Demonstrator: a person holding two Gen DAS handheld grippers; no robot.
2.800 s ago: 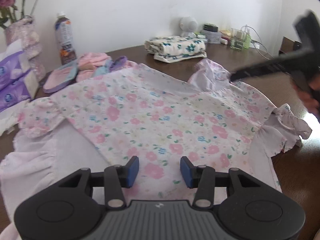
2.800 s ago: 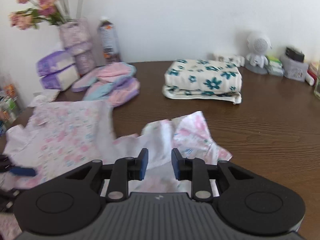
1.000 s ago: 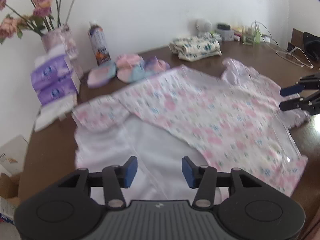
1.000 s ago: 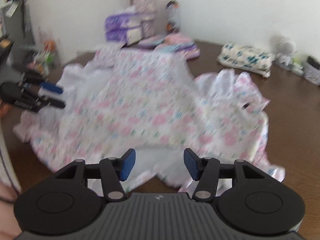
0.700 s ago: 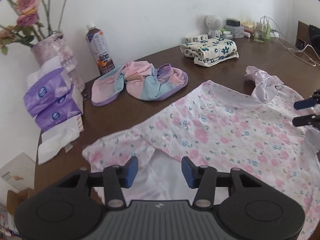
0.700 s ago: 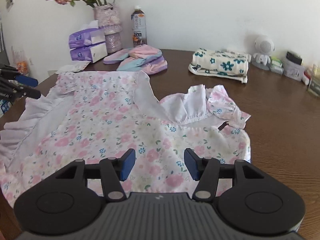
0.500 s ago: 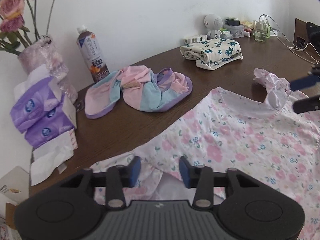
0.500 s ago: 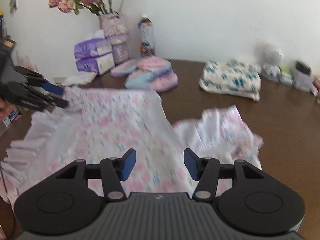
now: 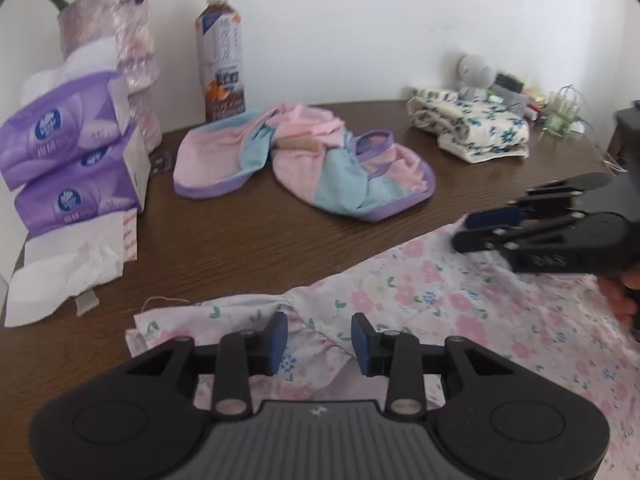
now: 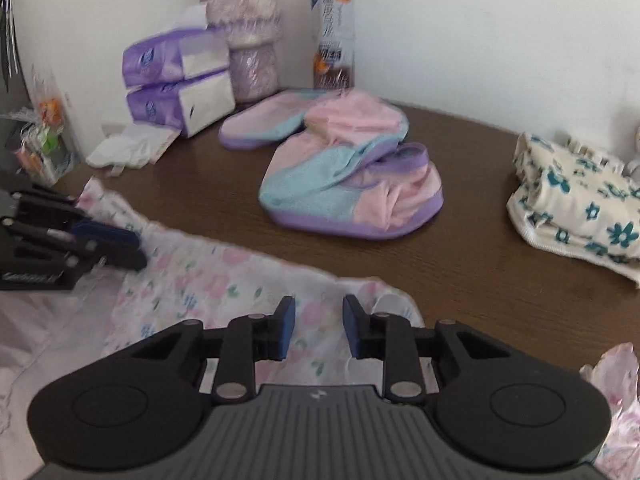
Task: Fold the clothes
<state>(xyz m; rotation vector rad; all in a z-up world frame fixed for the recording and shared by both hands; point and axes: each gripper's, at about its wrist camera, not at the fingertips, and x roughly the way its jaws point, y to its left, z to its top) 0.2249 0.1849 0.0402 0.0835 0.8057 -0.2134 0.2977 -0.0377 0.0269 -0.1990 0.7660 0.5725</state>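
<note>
A pink floral garment point(image 9: 440, 300) lies spread on the brown wooden table point(image 9: 240, 248). My left gripper point(image 9: 319, 340) hovers low over its ruffled left sleeve, jaws open, with cloth showing in the gap below. From the right wrist, the same garment point(image 10: 208, 280) fills the lower left. My right gripper point(image 10: 319, 328) sits over its far edge near the collar, open but narrow. Each gripper shows in the other's view: the right gripper point(image 9: 464, 230) at the right, the left gripper point(image 10: 136, 249) at the left.
A pile of pink, blue and purple clothes point(image 9: 312, 168) lies beyond the garment. A folded cream cloth with teal flowers point(image 9: 472, 132) sits at the back right. Purple tissue packs point(image 9: 68, 160), a vase point(image 9: 116, 40), a drink bottle point(image 9: 222, 52) and loose tissue point(image 9: 68, 264) line the left.
Both grippers have dropped lower and moved forward to the garment's far edge. Their jaws stand narrower than half a second ago, the right one most. The garment lies as before.
</note>
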